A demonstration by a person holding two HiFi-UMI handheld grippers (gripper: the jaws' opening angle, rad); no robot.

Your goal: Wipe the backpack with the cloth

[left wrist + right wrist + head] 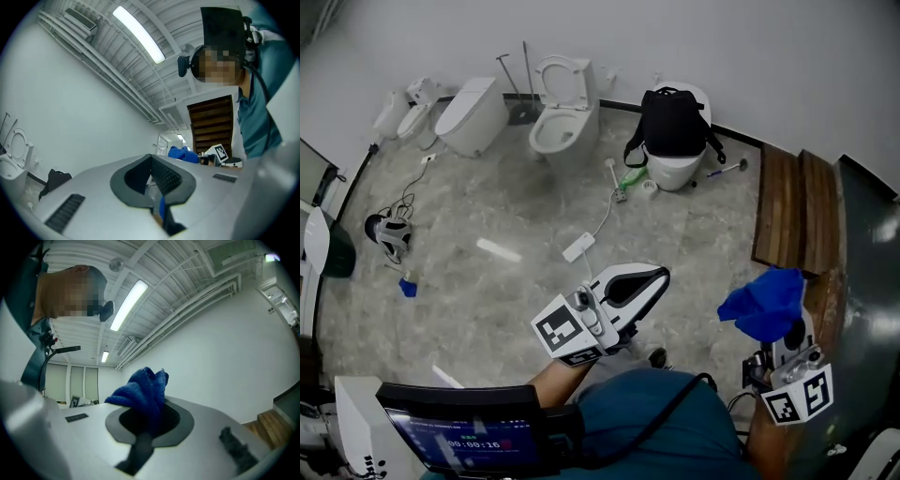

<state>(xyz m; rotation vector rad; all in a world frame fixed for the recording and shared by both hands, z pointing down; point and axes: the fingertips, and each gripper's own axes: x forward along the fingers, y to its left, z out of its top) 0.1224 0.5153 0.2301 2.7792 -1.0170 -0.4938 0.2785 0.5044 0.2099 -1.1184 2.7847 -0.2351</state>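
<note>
Right gripper point(787, 336) clenched on soft, light cloth point(764, 302); left gripper point(656, 277) closed, empty. Far backpack point(672, 122) looks limp; we'd steady its top.

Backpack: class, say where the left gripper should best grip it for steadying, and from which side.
Probably the top carry handle, from above: the backpack stands upright on the toilet, and that loop arches clear of its body, free for the left gripper.

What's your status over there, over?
Left gripper shut, empty. Right gripper shut on blue cloth. Backpack untouched, on far toilet. Power strip lies on floor between.
</note>
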